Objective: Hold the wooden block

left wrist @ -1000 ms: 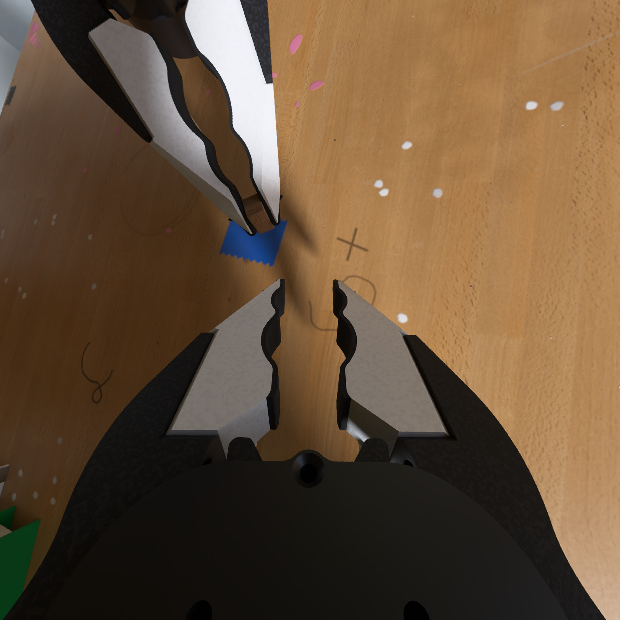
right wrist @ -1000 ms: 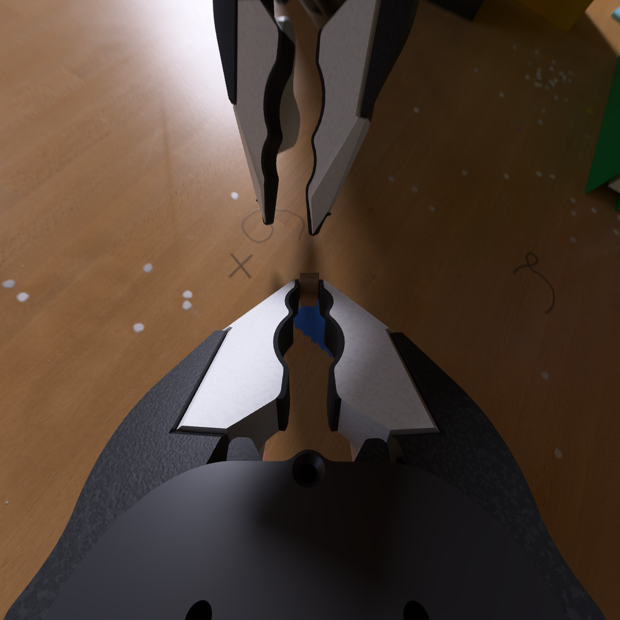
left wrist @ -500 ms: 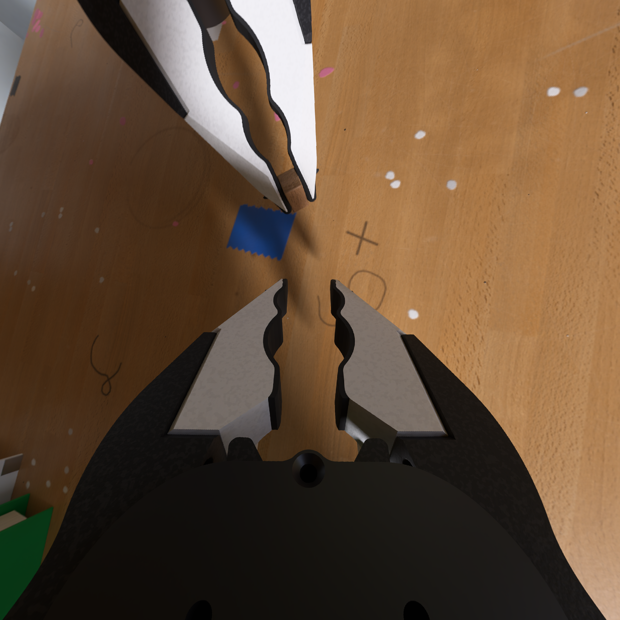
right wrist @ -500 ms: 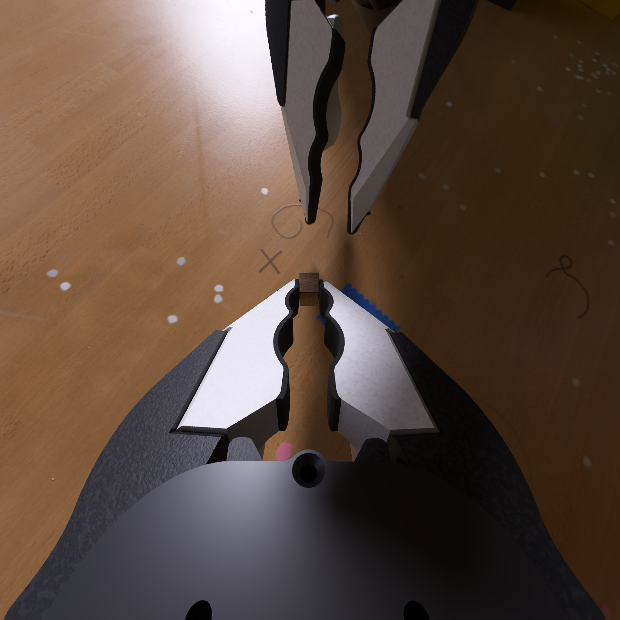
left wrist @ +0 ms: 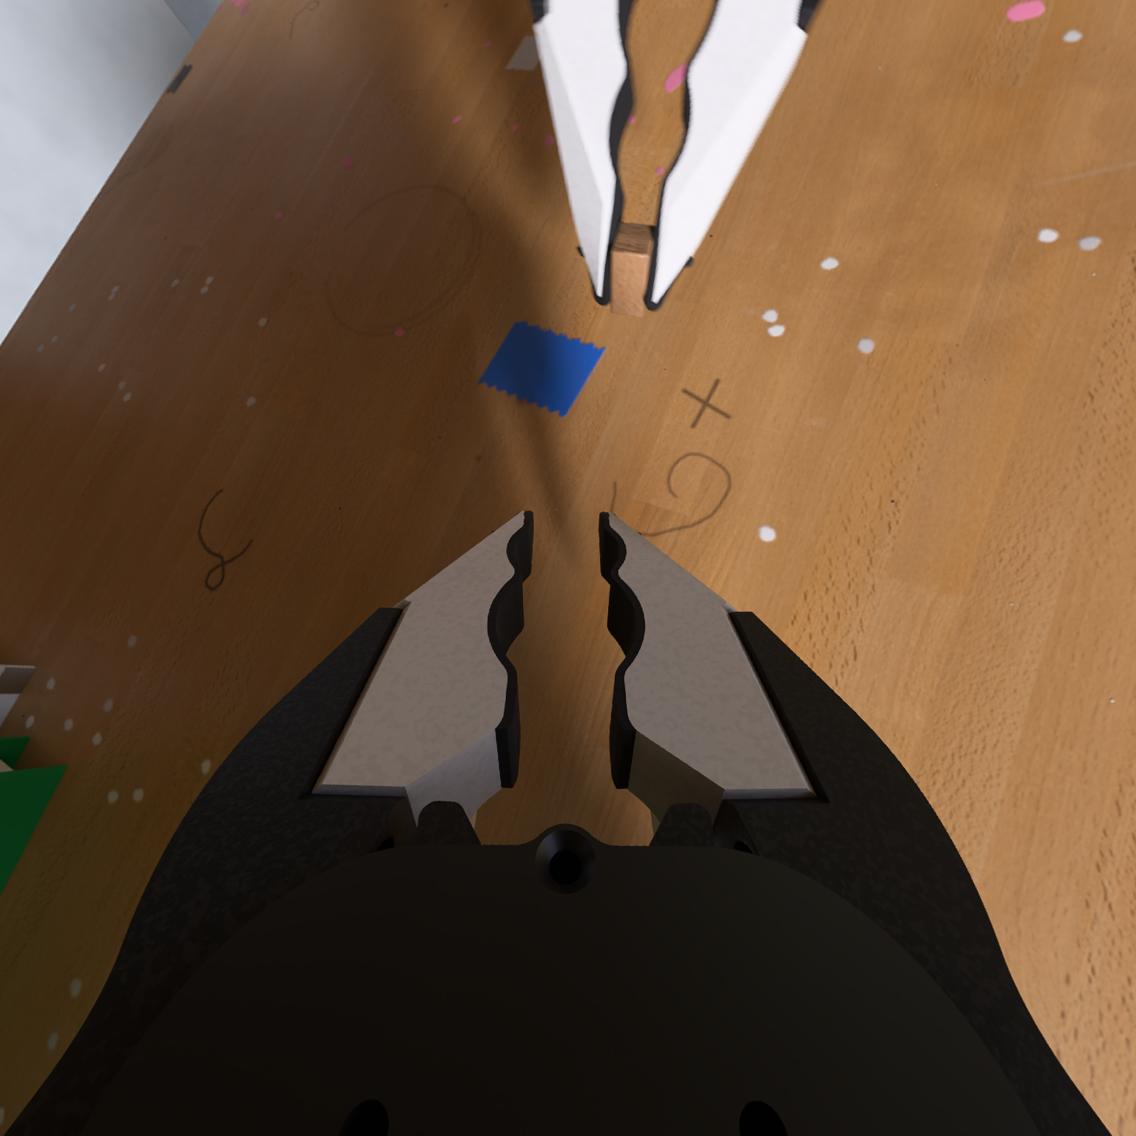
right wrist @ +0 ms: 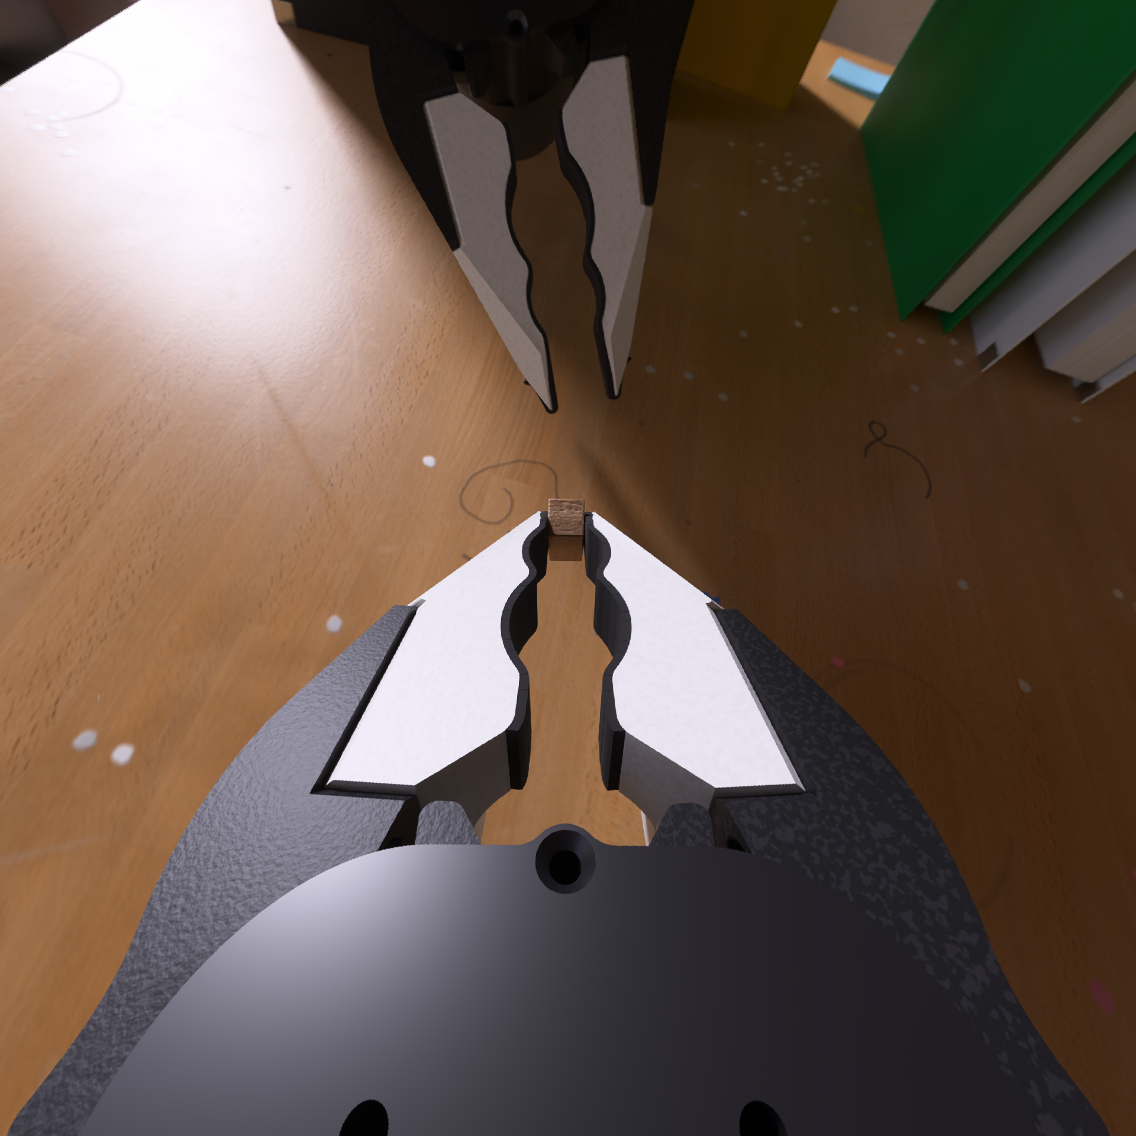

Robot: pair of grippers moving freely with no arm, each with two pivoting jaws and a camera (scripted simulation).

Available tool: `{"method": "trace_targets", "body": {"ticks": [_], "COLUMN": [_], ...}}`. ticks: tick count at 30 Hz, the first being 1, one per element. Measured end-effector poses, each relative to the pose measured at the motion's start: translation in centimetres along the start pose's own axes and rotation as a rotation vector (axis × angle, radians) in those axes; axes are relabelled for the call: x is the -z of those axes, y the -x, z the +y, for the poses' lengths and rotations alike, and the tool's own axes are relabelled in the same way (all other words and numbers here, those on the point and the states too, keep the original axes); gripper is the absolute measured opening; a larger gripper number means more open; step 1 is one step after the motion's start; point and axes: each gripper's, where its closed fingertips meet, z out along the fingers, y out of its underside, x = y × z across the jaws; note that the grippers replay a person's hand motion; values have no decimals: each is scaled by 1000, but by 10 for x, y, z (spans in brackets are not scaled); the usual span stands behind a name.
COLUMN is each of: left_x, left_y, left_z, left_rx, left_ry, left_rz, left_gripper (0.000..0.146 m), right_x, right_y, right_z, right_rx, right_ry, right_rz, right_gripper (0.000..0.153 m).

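Pinching the wooden block (right wrist: 565, 516) at its very fingertips, clear above the table (right wrist: 184, 369), the right gripper (right wrist: 565, 522) faced the empty, slightly parted left gripper (left wrist: 565, 522), which pointed tip-to-tip at the block from just beyond it.

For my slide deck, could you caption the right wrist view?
Right gripper pinches a small wooden block at its fingertips above the table; the open left gripper faces it.
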Motion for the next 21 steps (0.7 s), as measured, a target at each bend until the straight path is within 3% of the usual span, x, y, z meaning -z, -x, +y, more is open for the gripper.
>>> {"method": "trace_targets", "body": {"ticks": [14,21], "left_x": [0,-2], "left_y": [9,-3], "left_z": [-5,-10], "left_rx": [126,-57], "left_ry": [-76,-82], "left_rz": [93,184], "left_gripper": [15,19], "right_x": [-12,-19], "right_y": [8,6], "right_z": [3,10], "right_rx": [47,105], "right_ry": [-37,24], "right_rz": [111,90], "right_gripper": [11,11]}}
